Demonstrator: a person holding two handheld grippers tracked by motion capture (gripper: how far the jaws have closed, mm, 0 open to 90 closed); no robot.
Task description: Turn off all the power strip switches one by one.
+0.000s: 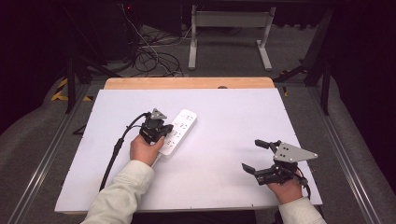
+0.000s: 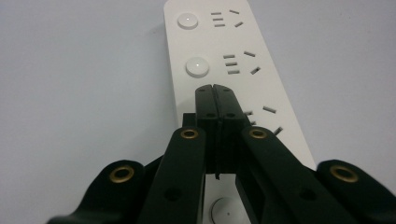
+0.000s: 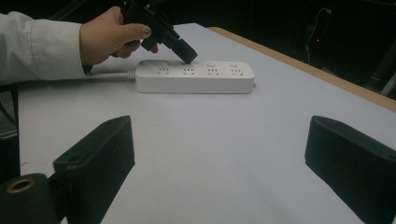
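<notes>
A white power strip (image 1: 180,130) with several sockets and round buttons lies left of centre on the white table top (image 1: 233,112). My left gripper (image 1: 164,134) is shut with nothing between its jaws. Its joined tips (image 2: 215,89) point down onto the strip (image 2: 212,42), just past the second round button (image 2: 197,66). In the right gripper view the left gripper (image 3: 189,57) meets the strip (image 3: 196,77) beside two free buttons. Whatever lies under the tips is hidden. My right gripper (image 1: 252,155) rests open at the near right, its jaws (image 3: 224,154) wide apart over bare table.
The strip's white cord (image 3: 112,73) runs back under the left hand. A wooden edge (image 1: 187,83) borders the far side of the table. Beyond it are floor cables (image 1: 154,56) and a white desk frame (image 1: 229,23).
</notes>
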